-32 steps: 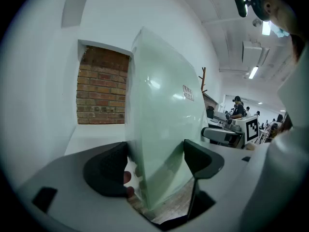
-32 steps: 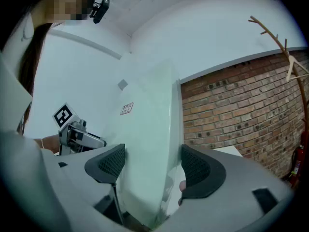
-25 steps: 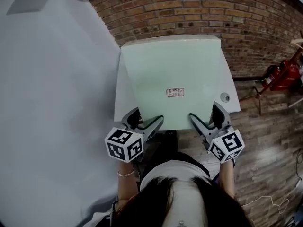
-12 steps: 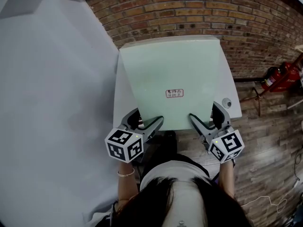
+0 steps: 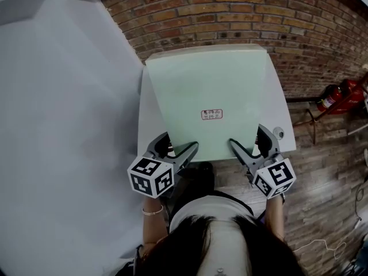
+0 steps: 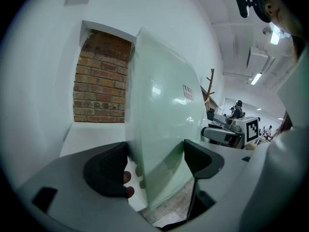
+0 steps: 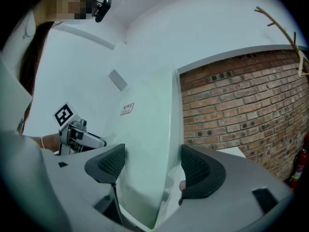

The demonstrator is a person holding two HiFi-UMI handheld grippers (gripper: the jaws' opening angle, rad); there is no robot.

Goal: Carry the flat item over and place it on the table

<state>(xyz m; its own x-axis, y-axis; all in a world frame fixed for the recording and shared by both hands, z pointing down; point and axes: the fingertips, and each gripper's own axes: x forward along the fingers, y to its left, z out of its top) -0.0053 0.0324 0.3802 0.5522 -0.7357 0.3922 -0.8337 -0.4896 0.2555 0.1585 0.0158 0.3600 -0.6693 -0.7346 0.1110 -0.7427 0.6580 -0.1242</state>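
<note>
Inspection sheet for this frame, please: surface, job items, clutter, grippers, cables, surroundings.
Surface: white table against the brick wall, mostly covered by the panel.
Job's things: pale green flat panel with a small red label, held over the table; whether it rests on it cannot be told.
Clutter: one small round fitting near the table's right front corner.
Grippers: left hand-held gripper and right hand-held gripper, each clamped on the panel's near edge.
Cables: what looks like a thin cord on the floor, lower right.
Surroundings: brick wall, white wall, wooden floor, red fire extinguisher.
</note>
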